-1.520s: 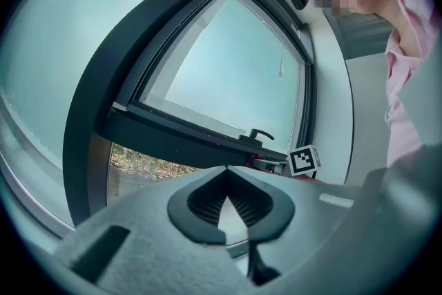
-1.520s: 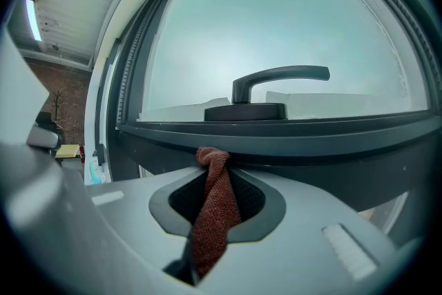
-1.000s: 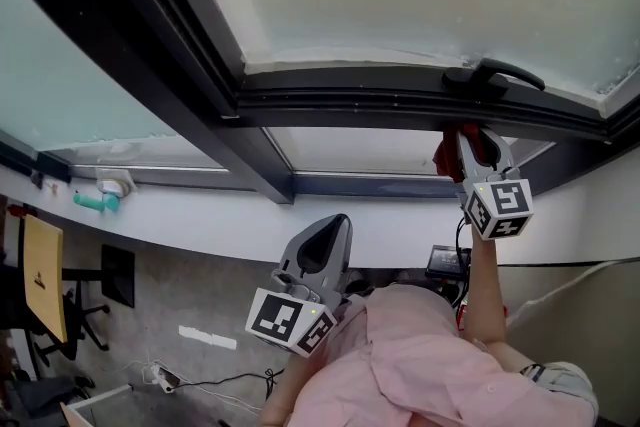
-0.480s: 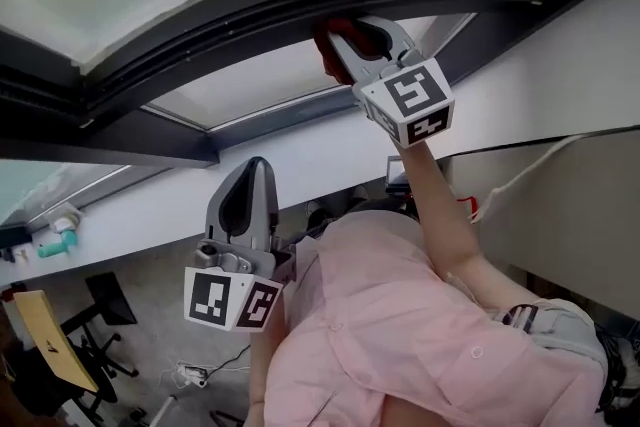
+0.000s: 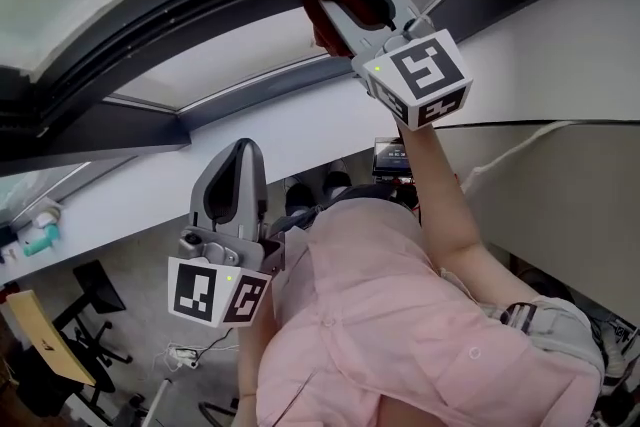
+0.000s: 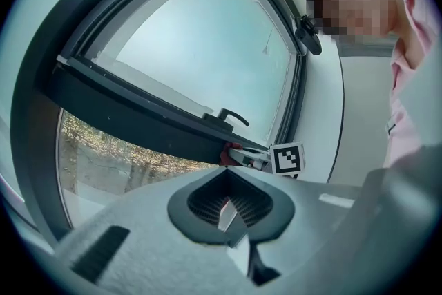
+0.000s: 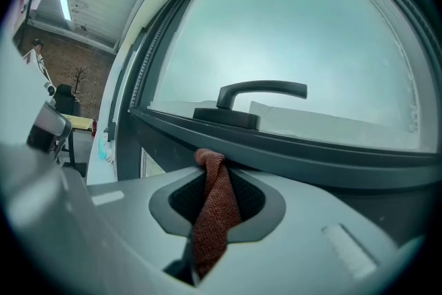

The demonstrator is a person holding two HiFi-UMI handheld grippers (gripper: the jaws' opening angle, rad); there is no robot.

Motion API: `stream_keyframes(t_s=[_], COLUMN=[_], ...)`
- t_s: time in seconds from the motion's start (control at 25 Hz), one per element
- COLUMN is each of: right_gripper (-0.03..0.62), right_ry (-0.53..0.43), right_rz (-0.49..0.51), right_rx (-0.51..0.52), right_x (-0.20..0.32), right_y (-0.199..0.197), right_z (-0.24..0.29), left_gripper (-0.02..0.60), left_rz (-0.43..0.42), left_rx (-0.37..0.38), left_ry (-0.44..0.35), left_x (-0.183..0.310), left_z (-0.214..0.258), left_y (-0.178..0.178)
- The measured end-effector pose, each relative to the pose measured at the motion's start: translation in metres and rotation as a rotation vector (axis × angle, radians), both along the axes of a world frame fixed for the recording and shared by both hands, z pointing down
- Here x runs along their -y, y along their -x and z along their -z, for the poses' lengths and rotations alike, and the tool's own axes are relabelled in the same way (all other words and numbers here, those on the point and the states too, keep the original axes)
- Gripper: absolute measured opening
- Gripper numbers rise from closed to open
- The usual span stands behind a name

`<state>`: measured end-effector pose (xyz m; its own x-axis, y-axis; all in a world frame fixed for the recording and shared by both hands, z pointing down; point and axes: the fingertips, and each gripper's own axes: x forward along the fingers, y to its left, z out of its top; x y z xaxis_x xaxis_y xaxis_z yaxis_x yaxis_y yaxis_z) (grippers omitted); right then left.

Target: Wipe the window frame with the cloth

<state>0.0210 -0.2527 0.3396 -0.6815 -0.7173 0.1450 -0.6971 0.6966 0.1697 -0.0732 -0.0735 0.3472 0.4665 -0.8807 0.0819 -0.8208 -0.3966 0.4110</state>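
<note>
Right gripper: my right gripper (image 5: 338, 10) has its jaws clamped on the cloth (image 7: 213, 214), a rust-red woven strip that runs up between them in the lower centre of the right gripper view.
Cloth position: its bunched top end presses against the underside of the dark window frame (image 7: 318, 152), just below the handle (image 7: 261, 90). In the head view this is at top centre.
Left gripper: my left gripper (image 5: 232, 187) has its jaws pressed together on nothing. It is held low, at lower left of the head view, well apart from the frame.
Progress: I judge the wiping to be under way, with the cloth in contact with the bottom rail beneath the handle.
Done so far: I cannot tell, since no streaks or dust lines show which part is already clean.
Left to do: probably the rest of the rail towards either side, and the uprights.
Writing: no brand or label can be read, and only black-and-white square markers show on the gripper cubes.
</note>
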Motion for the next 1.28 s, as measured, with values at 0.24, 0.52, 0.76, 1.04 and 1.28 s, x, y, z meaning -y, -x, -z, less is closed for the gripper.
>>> stream_keyframes(t_s=[0.24, 0.52, 0.76, 1.04, 1.28], right_gripper=[0.061, 0.060, 0.061, 0.061, 0.061], right_ry=[-0.025, -0.043, -0.037, -0.038, -0.028], right_rz=[0.004, 0.016, -0.017, -0.060, -0.068], right_rx=[0.020, 0.016, 0.030, 0.031, 0.041], right_x=[0.001, 0.005, 0.011, 0.018, 0.023], right_y=[-0.010, -0.018, -0.043, -0.082, -0.098], right_z=[0.003, 0.001, 0.003, 0.008, 0.007], left_gripper=[-0.003, -0.003, -0.003, -0.003, -0.003], left_rz=[-0.009, 0.002, -0.005, -0.038, -0.046], left_rx=[0.003, 0.010, 0.014, 0.015, 0.020], left_ry=[0.017, 0.024, 0.013, 0.000, -0.003], left_x=[0.004, 0.010, 0.016, 0.022, 0.026], left_z=[-0.004, -0.006, -0.002, 0.005, 0.005], left_y=[-0.014, -0.021, -0.032, -0.061, -0.074])
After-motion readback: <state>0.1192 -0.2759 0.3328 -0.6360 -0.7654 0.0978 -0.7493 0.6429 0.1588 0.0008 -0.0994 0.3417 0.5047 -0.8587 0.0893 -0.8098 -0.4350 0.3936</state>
